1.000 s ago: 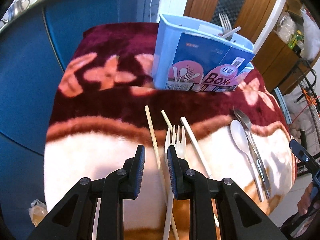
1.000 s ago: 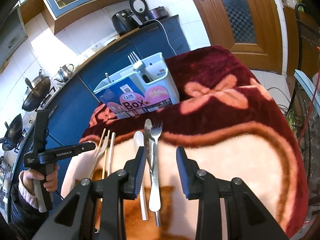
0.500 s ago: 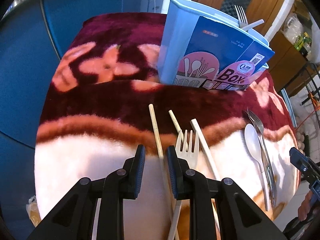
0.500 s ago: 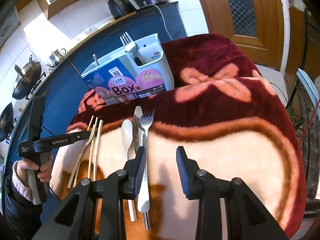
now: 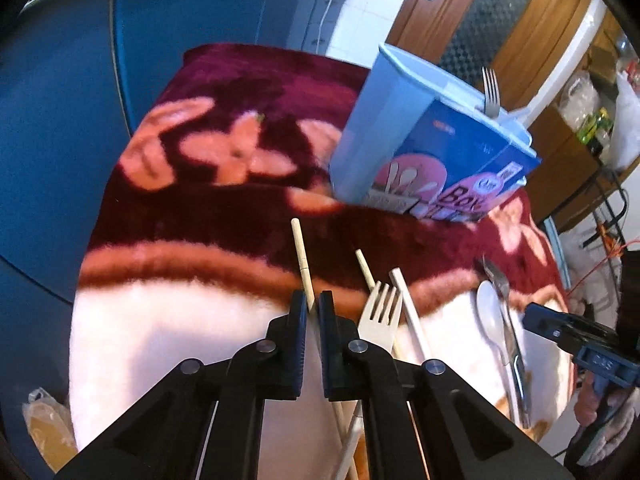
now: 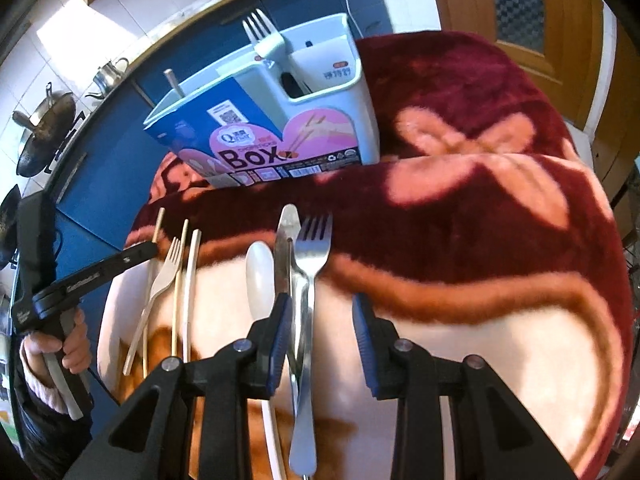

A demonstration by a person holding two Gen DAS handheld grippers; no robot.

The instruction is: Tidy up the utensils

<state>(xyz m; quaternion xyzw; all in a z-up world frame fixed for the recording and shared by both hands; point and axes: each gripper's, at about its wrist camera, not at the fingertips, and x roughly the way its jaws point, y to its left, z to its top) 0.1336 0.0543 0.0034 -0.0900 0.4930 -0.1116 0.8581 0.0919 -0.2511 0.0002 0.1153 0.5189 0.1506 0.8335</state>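
My left gripper [image 5: 313, 308] is shut on a bamboo chopstick [image 5: 301, 254] that lies on the blanket. To its right lie a second chopstick [image 5: 365, 268], a pale wooden fork [image 5: 380, 318] and a white chopstick [image 5: 408, 312]. A white spoon [image 6: 259, 274], a metal knife [image 6: 283, 252] and a metal fork [image 6: 310, 280] lie side by side. My right gripper [image 6: 320, 318] is open, its jaws around the metal fork's handle. The blue utensil box [image 6: 264, 128] stands behind with a fork [image 6: 258, 26] in it.
A maroon and cream floral blanket [image 6: 480, 240] covers the table. Blue cabinets [image 5: 60, 100] stand behind and left of it. A wooden door [image 5: 500, 20] is at the back right. Woks and a kettle [image 6: 108, 74] sit on the counter.
My left gripper has moved left onto the leftmost chopstick and closed on it. My right gripper has moved forward and down over the metal fork.
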